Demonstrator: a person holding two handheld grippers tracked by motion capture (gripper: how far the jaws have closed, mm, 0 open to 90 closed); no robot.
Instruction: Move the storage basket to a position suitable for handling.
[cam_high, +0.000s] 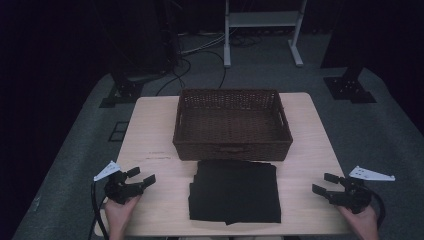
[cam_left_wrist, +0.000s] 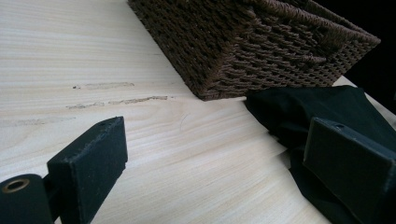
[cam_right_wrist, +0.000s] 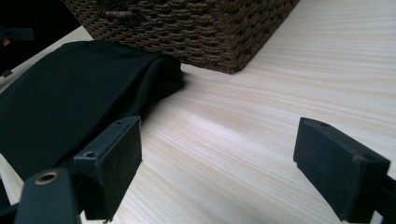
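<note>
Both grippers, left gripper (cam_high: 141, 178) and right gripper (cam_high: 324, 183), rest with jaws apart and empty, flanking the folded black cloth (cam_high: 234, 191). It lies between them, just before the wicker basket (cam_high: 232, 150), seemingly about equally near each hand.

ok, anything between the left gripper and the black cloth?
No: bare table between the left gripper and the black cloth, as the high view shows.

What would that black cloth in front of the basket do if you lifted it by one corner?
The black cloth would probably droop and unfold: it lies flat in soft folded layers, with uneven edges. It looks light, so it should lift easily. Pushed, it would likely bunch up on the wooden table rather than slide whole, as its edge near the basket already rumples.
</note>
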